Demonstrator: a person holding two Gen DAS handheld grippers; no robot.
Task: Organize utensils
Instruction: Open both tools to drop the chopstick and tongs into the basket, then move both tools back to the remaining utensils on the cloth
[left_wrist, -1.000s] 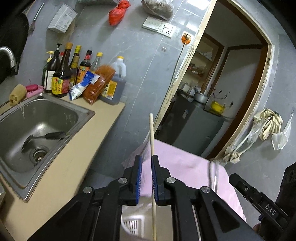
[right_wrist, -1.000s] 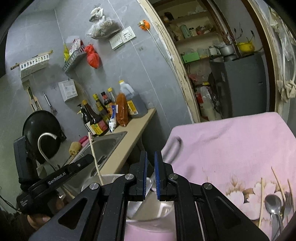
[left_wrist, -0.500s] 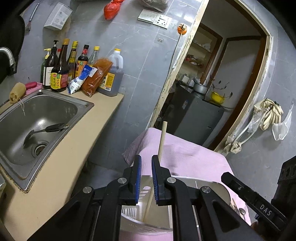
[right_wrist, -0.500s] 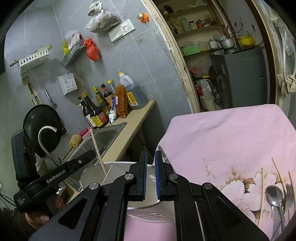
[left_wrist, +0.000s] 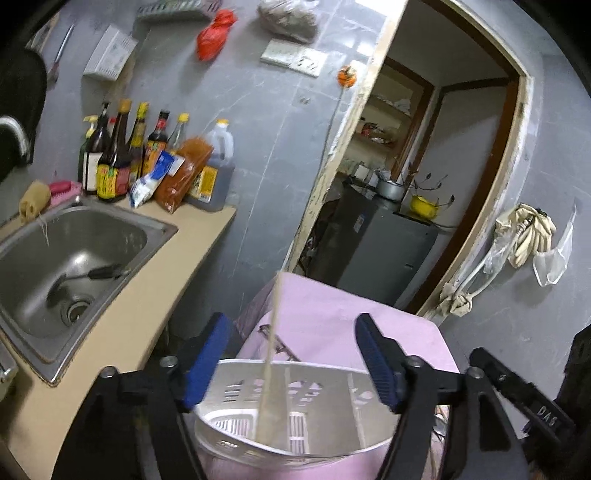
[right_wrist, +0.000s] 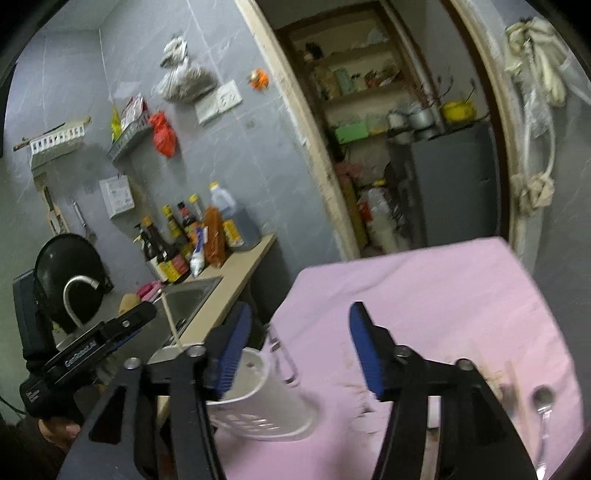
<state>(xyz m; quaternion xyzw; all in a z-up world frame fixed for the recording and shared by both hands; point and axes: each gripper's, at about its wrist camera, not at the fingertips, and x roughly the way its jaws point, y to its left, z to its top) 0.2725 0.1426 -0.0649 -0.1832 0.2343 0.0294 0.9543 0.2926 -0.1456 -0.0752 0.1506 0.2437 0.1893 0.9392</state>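
Observation:
A white slotted utensil holder (left_wrist: 291, 413) stands on the pink cloth (left_wrist: 332, 317), directly under my left gripper (left_wrist: 291, 363). The left gripper is open, and a wooden chopstick (left_wrist: 271, 347) stands loose in the holder between its fingers. In the right wrist view the holder (right_wrist: 266, 402) is at the lower left, with the chopstick (right_wrist: 170, 319) sticking up from it. My right gripper (right_wrist: 295, 350) is open and empty just beside the holder. A spoon (right_wrist: 543, 406) and more chopsticks lie on the cloth (right_wrist: 424, 288) at the lower right.
A steel sink (left_wrist: 66, 258) with a spatula in it sits in the counter to the left. Sauce bottles (left_wrist: 122, 158) line the wall behind it. A doorway (left_wrist: 406, 184) opens beyond the table onto a dark cabinet.
Both grippers have opened. The left one let go of the chopstick, which now stands in the holder. The right one released the holder's rim.

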